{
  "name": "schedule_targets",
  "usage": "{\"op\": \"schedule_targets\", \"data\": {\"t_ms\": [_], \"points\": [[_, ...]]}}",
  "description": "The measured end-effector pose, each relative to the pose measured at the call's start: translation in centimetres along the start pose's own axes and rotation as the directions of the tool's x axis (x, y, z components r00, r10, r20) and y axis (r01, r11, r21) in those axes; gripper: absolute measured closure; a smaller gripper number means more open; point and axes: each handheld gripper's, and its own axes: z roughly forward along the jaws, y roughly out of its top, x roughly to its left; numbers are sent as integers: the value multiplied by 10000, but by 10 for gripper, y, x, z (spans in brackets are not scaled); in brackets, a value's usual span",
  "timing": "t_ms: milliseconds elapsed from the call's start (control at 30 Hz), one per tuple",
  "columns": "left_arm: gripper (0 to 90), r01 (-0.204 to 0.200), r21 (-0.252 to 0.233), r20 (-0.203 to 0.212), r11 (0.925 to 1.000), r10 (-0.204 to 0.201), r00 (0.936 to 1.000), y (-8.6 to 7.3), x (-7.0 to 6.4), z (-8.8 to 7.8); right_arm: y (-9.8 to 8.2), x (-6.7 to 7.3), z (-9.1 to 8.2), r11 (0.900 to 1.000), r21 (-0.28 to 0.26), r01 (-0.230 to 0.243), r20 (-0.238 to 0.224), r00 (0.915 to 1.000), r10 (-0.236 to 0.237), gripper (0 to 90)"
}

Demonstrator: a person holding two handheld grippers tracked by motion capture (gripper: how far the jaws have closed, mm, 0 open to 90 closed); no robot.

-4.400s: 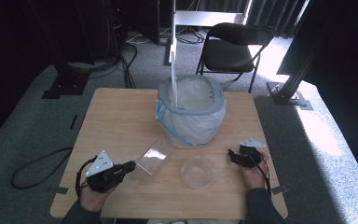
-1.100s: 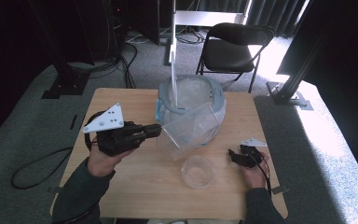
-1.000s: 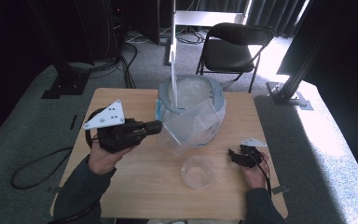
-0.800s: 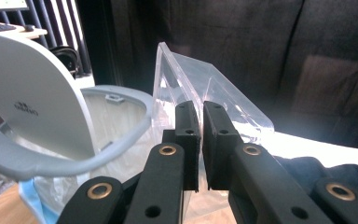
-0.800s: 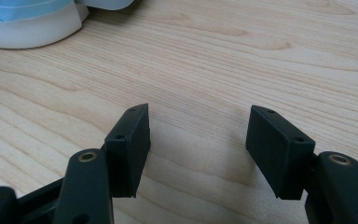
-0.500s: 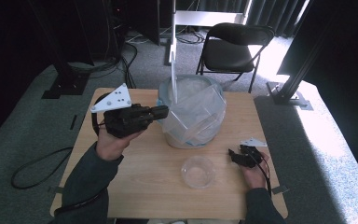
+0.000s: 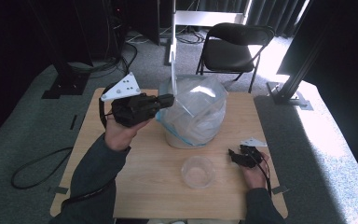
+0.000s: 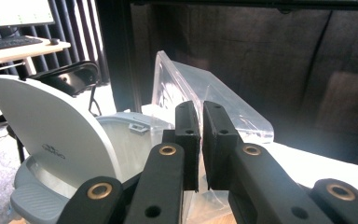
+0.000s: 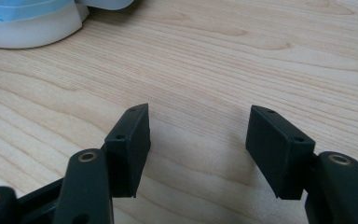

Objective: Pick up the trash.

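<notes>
The left gripper (image 7: 167,99) is clamping a clear plastic bag (image 7: 198,105) in the high view, its jaws pinched together on the film at the bag's left side. The left hand (image 7: 116,133) is holding the gripper raised above the table (image 7: 135,186), the forearm rising from the near-left corner and the jaws pointing level toward the right. The bag is lying over a white appliance (image 7: 179,139) that is standing at the middle of the far edge. The right gripper (image 7: 233,155) is resting on the table near the right edge, the right hand (image 7: 255,171) lying flat behind it and the jaws pointing left, parted with nothing between them. A clear round container (image 7: 197,171) is sitting just left of it, toward the near edge.

In the left gripper view, the left gripper (image 8: 200,140) is holding its jaws upright and almost together, with the bag (image 8: 205,95) film gripped between them and standing up behind. The appliance's raised white lid (image 8: 51,135) is showing at the left.

In the right gripper view, the right gripper (image 9: 198,149) is lying low over the bare wood of the table (image 9: 242,51), jaws standing wide and empty. The appliance's white base (image 9: 32,32) is sitting at the upper left.
</notes>
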Motion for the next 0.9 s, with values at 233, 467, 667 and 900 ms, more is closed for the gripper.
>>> {"op": "schedule_targets", "data": {"t_ms": [233,467,667,900], "points": [[859,79,11,-284,10000,-79,9996,2,3,11,0,0,0,10000,-14,1,6,10000,-1,389],[860,-4,34,-668,10000,6,9978,6,2,22,0,0,0,10000,-12,11,0,10000,-11,389],[861,-112,33,-986,9999,115,9951,8,-1,28,0,0,0,10000,-16,46,6,10000,-46,388],[861,-35,66,-1531,10000,45,9882,7,0,30,0,0,0,10000,-19,57,14,10000,-57,388]]}}
